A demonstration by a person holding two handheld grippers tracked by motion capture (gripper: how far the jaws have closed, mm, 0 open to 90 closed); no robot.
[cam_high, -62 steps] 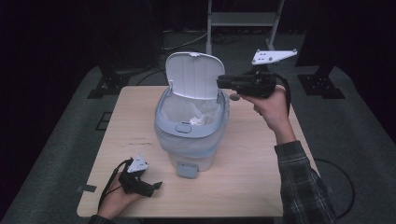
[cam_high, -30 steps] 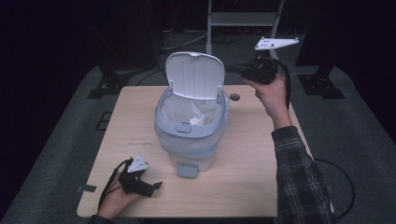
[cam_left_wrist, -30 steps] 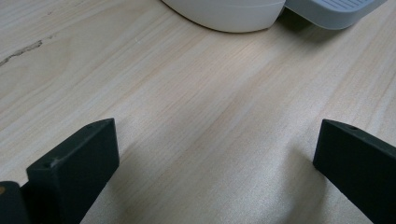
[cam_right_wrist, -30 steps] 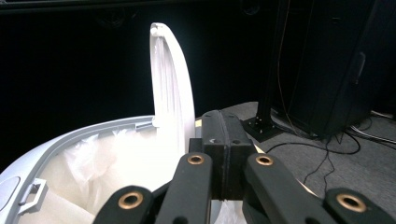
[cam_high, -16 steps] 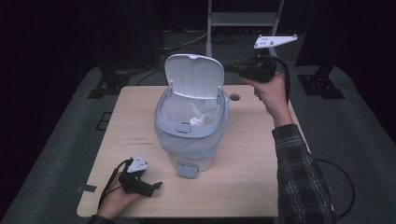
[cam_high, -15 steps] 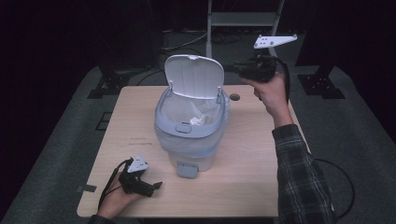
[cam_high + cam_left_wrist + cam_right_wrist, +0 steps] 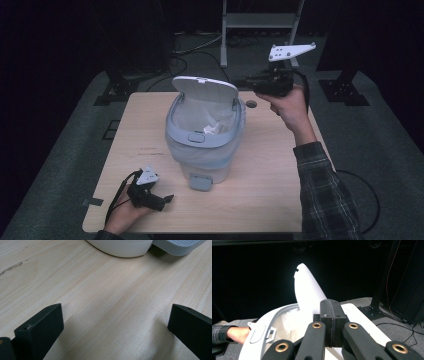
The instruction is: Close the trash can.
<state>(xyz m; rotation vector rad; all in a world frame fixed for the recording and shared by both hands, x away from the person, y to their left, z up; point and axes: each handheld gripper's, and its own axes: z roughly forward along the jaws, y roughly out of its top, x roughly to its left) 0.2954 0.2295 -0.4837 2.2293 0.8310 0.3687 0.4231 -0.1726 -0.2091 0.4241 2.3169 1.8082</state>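
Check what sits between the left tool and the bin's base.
Bare wooden table in the left gripper view, between the open left tool and the bin; its grey pedal lies to one side.

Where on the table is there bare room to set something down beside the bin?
The widest bare patch is the table left of the bin, out to the left edge. Another runs right of the bin toward the right forearm. The near edge is crowded: pedal and left gripper. The right gripper hangs by the open lid.
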